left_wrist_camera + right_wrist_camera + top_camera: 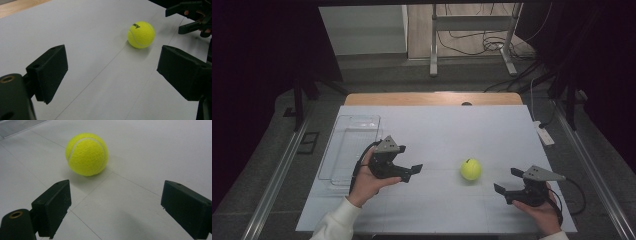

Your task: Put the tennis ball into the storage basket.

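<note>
Resting on smooth white table (437, 130), fuzzy round ball (471, 169).

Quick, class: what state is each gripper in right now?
Left gripper: open, holding nothing.
Right gripper: open, holding nothing.

clear plastic tray (354, 120) sat just beside the left tongs (411, 172) on their outer side, white sheet (447, 125) lay under both, wooden table edge (432, 98) well beyond them, white power strip (544, 134) past the right tongs (507, 180), metal stand (472, 24) and loose cables (472, 47) were way at the back
</note>
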`<control>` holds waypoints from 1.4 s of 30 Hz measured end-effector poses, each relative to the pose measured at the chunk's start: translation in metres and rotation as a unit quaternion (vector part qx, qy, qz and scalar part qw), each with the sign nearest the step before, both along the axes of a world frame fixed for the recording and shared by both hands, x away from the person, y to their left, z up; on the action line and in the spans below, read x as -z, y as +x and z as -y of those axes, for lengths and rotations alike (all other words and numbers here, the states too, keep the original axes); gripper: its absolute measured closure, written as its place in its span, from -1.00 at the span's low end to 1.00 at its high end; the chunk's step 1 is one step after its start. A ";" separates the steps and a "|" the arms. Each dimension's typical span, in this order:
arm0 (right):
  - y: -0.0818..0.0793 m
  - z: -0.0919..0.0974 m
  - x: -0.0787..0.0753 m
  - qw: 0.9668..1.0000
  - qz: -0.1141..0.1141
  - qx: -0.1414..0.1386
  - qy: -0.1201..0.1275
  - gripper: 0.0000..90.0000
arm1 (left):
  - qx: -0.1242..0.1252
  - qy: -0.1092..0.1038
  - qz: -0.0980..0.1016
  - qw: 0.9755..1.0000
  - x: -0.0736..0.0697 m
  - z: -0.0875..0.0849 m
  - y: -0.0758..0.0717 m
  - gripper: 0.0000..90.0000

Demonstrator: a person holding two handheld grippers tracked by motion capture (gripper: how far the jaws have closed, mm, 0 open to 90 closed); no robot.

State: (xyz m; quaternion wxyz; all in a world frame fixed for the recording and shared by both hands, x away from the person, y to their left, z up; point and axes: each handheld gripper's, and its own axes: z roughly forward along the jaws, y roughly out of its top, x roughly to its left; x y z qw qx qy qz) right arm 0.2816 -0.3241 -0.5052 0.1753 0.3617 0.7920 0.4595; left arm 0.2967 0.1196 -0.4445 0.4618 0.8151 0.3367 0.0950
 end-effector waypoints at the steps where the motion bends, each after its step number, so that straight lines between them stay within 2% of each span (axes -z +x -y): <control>1: 0.000 0.000 0.000 1.000 0.000 0.000 0.000 -0.78 | 0.000 0.000 0.000 1.000 0.000 0.000 0.000 -0.76; 42: 0.001 0.000 0.001 1.000 -0.003 0.000 -0.002 -0.78 | 0.023 0.001 -0.001 1.000 -0.002 0.022 0.011 -0.77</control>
